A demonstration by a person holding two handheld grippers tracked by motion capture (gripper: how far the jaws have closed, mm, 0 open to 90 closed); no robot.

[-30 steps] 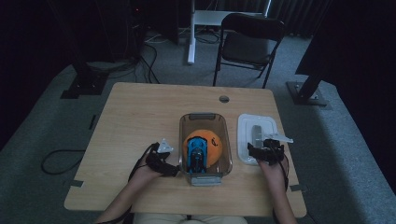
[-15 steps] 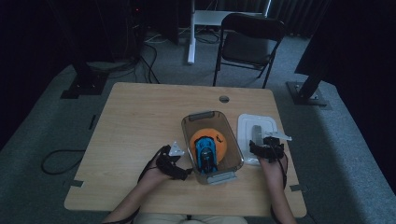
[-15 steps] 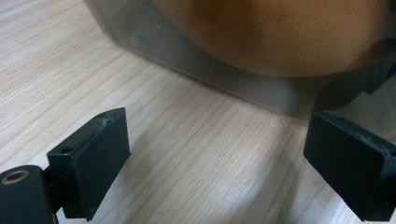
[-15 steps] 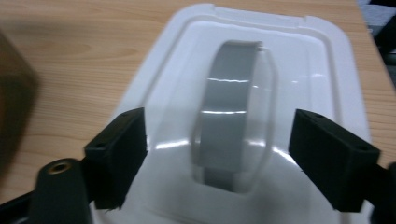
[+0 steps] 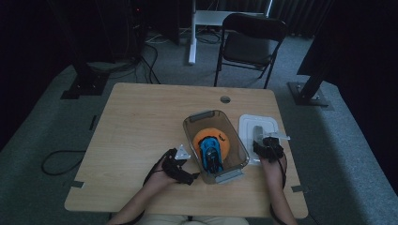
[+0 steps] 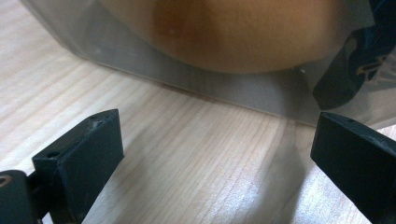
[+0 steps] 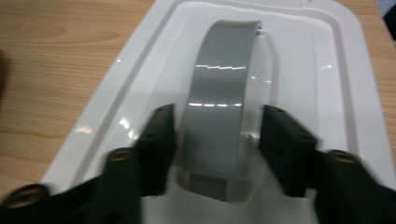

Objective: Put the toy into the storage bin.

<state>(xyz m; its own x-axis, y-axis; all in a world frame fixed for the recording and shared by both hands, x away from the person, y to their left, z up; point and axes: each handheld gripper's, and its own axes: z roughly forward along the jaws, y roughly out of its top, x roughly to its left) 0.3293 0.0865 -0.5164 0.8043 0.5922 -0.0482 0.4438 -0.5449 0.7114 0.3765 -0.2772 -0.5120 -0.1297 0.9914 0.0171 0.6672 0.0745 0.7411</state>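
The right tool [image 7: 217, 140] has just been closing its jaws around the grey handle [image 7: 219, 102] of the white lid [image 7: 154, 65]. The handle sits between them, with a sliver of gap on each side, so the pads do not seem to press on it yet. The lid lies flat near the worktop's [image 5: 141, 122] right edge, just beside the clear box [image 5: 237, 140], towards the near side.

It looks like thin moulded plastic: light, stiff enough to lift by one point, glossy and probably slippery. The arched handle down its middle is the obvious place to take hold. A pinch across its width near the centre should keep the lid level, while a grip towards one end would likely let it tip.

The left tool [image 6: 215, 163] stands with its jaws spread wide and nothing between them, low on the worktop and close against the box's near left wall, as if to steady it. The box holds an orange disc [image 5: 209, 140] with a blue toy car [image 5: 210, 151] on top. It probably slides easily on the smooth wood, so bracing it makes sense when the lid goes on.
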